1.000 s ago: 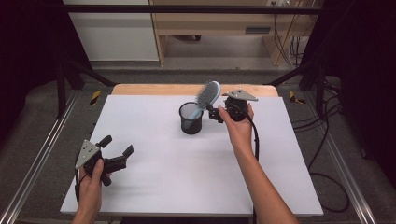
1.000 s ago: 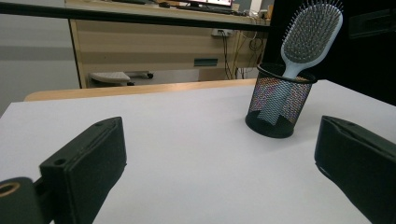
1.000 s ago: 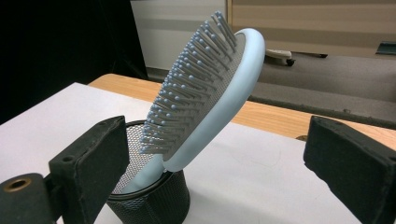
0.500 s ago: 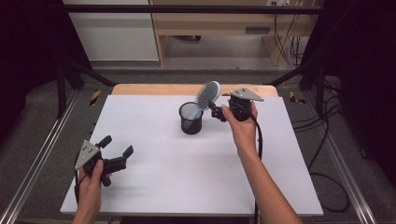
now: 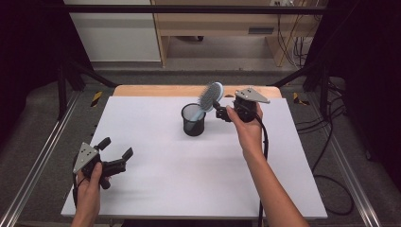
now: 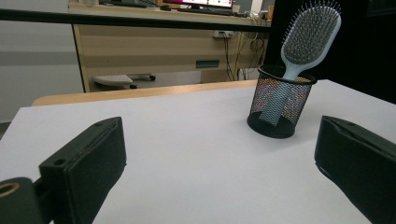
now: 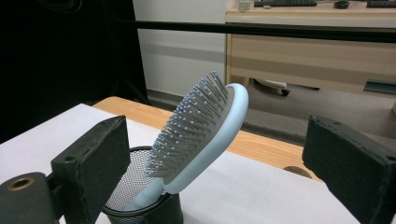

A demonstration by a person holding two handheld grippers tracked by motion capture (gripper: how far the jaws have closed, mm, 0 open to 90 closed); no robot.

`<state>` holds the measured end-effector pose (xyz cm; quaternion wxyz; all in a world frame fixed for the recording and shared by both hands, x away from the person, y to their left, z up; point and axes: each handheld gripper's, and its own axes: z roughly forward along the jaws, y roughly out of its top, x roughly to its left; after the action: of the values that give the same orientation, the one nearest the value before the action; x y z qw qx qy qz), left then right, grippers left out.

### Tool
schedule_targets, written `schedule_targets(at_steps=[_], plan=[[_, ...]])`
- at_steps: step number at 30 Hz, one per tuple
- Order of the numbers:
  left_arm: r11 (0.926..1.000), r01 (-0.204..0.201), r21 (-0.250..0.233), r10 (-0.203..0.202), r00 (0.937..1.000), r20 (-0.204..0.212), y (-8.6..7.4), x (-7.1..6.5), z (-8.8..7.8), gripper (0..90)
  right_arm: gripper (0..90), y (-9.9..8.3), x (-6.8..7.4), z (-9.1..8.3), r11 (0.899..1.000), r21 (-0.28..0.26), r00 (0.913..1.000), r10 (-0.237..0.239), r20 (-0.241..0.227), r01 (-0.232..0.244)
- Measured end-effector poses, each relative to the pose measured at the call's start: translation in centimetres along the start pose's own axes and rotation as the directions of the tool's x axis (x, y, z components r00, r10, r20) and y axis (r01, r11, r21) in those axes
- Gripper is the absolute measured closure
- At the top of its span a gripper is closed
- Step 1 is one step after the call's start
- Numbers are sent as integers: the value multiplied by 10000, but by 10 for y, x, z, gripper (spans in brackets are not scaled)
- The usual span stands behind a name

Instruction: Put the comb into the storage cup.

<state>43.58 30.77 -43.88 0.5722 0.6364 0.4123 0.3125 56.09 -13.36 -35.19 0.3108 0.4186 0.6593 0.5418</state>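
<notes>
A pale blue hairbrush stands handle-down in a black mesh cup at the back middle of the white table, its head leaning right. My right gripper is open just right of the cup. In the right gripper view the brush head rises between its wide-apart jaws, untouched, above the cup. My left gripper is open and empty near the front left corner. The left gripper view shows the brush and cup far ahead to the right.
The white table top has a wooden strip along its back edge. Metal rails run down both sides. A cable trails from the right gripper over the table's right part. Desks and cables stand on the floor behind.
The right hand and its gripper have shifted slightly to the right. The brush stays leaning in the cup. The left gripper has not moved.
</notes>
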Motion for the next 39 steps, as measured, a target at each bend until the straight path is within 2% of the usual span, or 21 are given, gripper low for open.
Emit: schedule_targets(at_steps=[8, 13, 18, 22, 27, 29, 32, 35, 39], plan=[[10000, 32, -51, -33, 9999, -128, 2, 4, -6, 23, 50, 2, -3, -5, 9998, -193, 10000, 58, 27, -57], [9999, 5, -111, -9, 9996, -277, 4, 9, -12, 19, 34, 4, -6, -11, 9994, -334, 9999, 121, -104, -124], [9999, 89, -144, -94, 9994, -320, 4, 13, -19, 18, 25, 5, -8, -19, 9989, -459, 9999, 107, -44, -109], [10000, -45, -77, 42, 9993, -368, 3, 14, -26, 18, 29, 4, -11, -26, 9989, -457, 9999, 65, 128, -59], [10000, 22, -85, -26, 9989, -462, 3, 16, -28, 18, 28, 1, -14, -34, 9991, -412, 9998, -23, 205, 31], [10000, 64, -49, -66, 9990, -443, 1, 14, -29, 19, 29, 1, -16, -38, 9988, -479, 9996, -79, 274, 92], [9999, -112, 80, 115, 9992, -372, -1, 11, -33, 18, 29, -2, -16, -43, 9980, -585, 9988, -195, 450, 221], [9998, -157, -82, 154, 9992, -372, 0, 10, -36, 14, 28, -6, -17, -48, 9970, -682, 9981, -331, 523, 366], [9999, -105, -45, 103, 9992, -377, 0, 11, -35, 16, 30, -9, -20, -56, 9956, -836, 9969, -354, 709, 413]])
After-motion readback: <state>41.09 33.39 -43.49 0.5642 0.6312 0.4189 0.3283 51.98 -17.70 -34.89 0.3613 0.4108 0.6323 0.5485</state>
